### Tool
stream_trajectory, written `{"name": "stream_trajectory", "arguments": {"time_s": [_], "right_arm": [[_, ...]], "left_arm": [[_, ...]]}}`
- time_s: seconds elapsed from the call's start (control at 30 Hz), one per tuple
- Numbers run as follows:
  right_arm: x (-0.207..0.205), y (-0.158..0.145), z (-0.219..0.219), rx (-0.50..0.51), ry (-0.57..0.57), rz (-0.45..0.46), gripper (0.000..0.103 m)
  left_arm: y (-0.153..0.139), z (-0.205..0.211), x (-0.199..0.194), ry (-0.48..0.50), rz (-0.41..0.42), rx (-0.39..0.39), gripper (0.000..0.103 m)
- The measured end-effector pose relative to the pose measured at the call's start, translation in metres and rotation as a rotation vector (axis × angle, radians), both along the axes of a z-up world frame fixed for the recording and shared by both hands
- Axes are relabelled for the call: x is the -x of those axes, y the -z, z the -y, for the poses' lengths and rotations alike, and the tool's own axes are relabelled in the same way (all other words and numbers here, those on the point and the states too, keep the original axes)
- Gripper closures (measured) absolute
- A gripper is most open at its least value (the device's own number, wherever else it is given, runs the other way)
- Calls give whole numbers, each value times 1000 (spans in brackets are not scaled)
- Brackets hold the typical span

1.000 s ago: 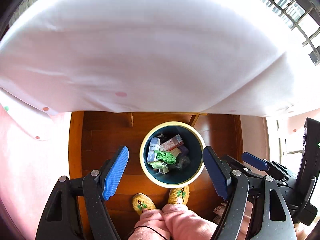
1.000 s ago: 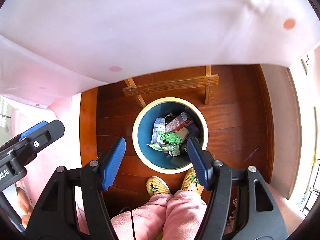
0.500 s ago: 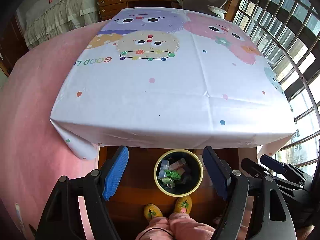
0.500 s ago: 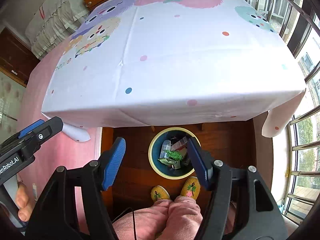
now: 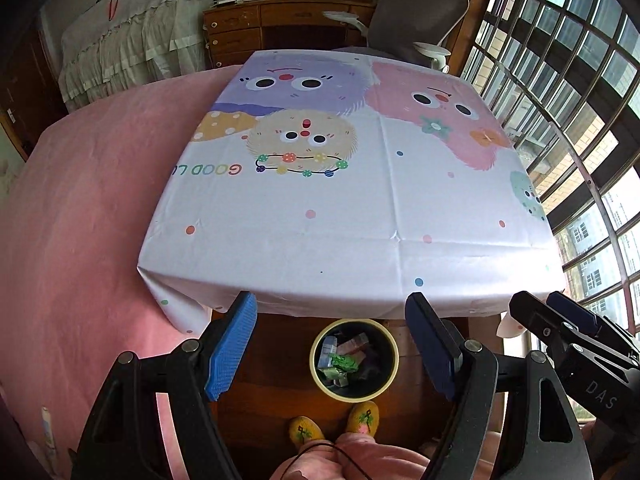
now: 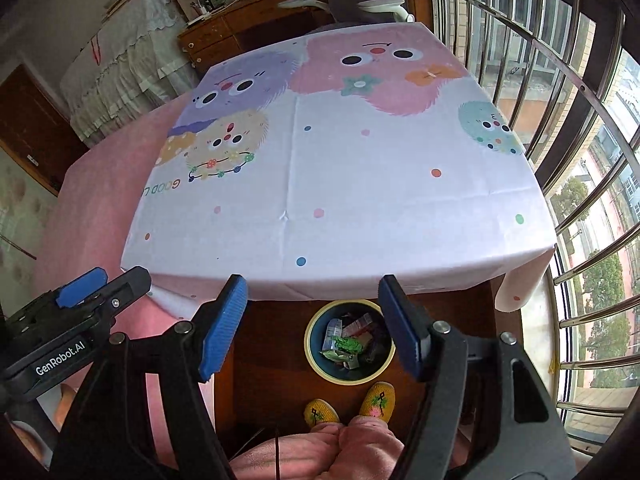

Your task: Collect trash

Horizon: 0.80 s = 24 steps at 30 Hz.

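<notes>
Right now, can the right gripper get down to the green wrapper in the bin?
Probably yes. The right hand-held gripper is open and empty above the bin, which has no lid. The green wrapper lies on top of the trash. The tablecloth edge hangs behind the bin, not over it.

The far rim of the bin (image 5: 354,354) is hidden under the tablecloth (image 5: 360,216); its wrappers (image 6: 348,344) cannot be identified.

A cartoon tablecloth (image 5: 360,216) is seen mid-frame, a dresser (image 5: 280,28) at top, barred windows (image 5: 580,100) at right.
</notes>
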State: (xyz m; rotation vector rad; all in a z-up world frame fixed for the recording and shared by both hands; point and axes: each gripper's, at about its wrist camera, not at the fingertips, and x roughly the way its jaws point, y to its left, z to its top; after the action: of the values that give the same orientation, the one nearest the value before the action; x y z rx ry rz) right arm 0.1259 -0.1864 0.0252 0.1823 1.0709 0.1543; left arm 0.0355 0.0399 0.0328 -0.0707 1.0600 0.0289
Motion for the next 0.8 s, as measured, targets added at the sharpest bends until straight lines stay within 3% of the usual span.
{"name": "stream_trajectory", "arguments": {"time_s": [0.8], "right_arm": [[1,-12,-8,26,-12,46,37]], "left_arm": [[-13,18,1,22,39,-57,25]]}}
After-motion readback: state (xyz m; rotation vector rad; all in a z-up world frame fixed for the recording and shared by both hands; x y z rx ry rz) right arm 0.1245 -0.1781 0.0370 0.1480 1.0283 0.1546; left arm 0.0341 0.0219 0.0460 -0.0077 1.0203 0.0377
